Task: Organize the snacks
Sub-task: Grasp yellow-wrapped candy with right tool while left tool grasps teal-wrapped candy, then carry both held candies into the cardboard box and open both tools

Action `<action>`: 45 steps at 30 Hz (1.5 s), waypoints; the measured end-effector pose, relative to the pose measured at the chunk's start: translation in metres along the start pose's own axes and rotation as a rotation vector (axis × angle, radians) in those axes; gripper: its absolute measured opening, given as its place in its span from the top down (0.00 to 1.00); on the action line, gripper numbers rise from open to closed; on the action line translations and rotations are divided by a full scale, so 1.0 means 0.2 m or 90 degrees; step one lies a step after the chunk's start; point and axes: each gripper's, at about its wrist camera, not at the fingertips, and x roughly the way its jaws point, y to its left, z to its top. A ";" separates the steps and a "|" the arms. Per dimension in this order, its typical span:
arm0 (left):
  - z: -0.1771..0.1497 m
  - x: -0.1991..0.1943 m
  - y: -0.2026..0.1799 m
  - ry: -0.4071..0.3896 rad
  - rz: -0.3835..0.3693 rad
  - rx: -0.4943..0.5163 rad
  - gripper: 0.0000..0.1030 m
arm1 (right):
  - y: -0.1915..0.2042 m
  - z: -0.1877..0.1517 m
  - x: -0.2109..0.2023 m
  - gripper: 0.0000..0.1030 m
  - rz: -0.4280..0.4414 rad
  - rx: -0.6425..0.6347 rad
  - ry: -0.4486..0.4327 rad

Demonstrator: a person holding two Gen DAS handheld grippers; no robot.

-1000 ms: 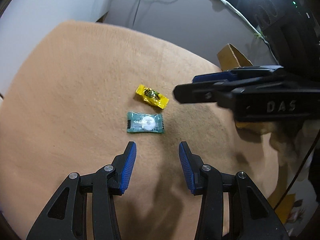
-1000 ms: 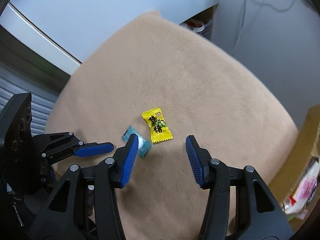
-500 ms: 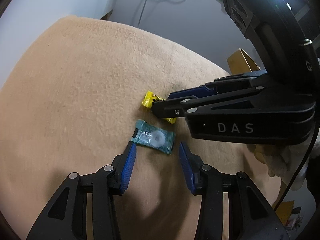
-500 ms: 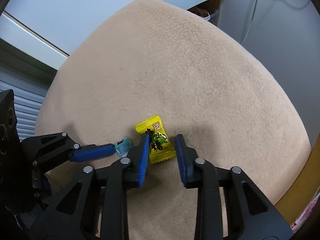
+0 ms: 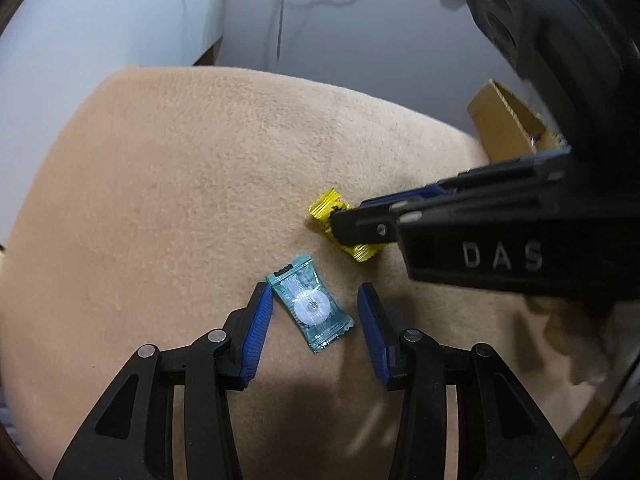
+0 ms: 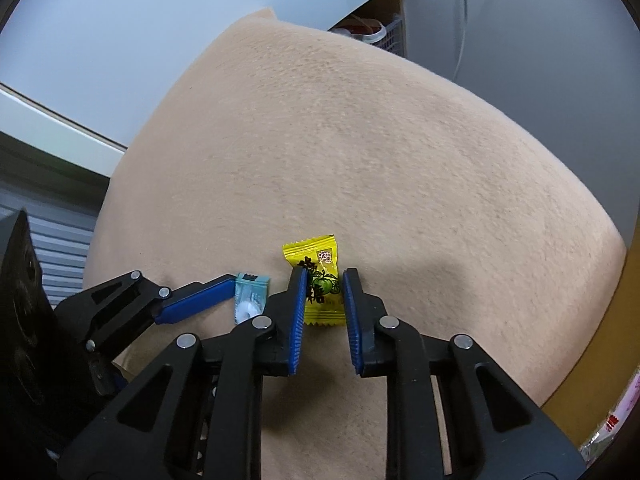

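Both grippers low over the tan cloth (image 5: 168,184), each straddling one candy.

Left gripper (image 5: 314,300): jaws wide, blue pads either side of the teal candy (image 5: 310,306). Candy lies flat on the cloth, tilted, long axis running 11 to 5 o'clock in the left wrist view. Left pad at or very near the wrapper's upper-left corner; right pad apart from it. Not gripped.

Right gripper (image 6: 324,276): jaws narrow, pads flanking the lower half of the yellow candy (image 6: 316,264). Candy flat on the cloth, top crimp pointing 12 o'clock in the right wrist view. Pads close to the wrapper edges; cannot tell whether they press on it.

Relative layout: in the left wrist view the yellow candy sits at 1 o'clock from the teal one, near but apart, partly covered by the right gripper's finger. In the right wrist view the teal candy is at 9 o'clock from the yellow one.

Cardboard box (image 5: 504,124) beyond the cloth edge, 2 o'clock, left wrist view.
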 end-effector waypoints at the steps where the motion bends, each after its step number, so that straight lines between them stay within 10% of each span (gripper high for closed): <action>1: -0.01 0.00 -0.01 -0.003 0.012 0.009 0.60 | 0.02 0.01 0.02 0.81 -0.006 0.004 -0.003; 8: -0.02 -0.01 0.05 -0.022 0.037 -0.011 0.83 | -0.05 -0.04 -0.03 0.81 -0.024 0.034 -0.013; 25: 0.00 -0.14 0.08 -0.034 0.014 -0.035 0.84 | -0.05 -0.17 -0.18 0.82 -0.014 0.078 -0.078; 45: 0.23 -0.44 -0.30 -0.127 -0.041 0.082 0.84 | -0.21 -0.33 -0.73 0.82 -0.011 0.144 -0.218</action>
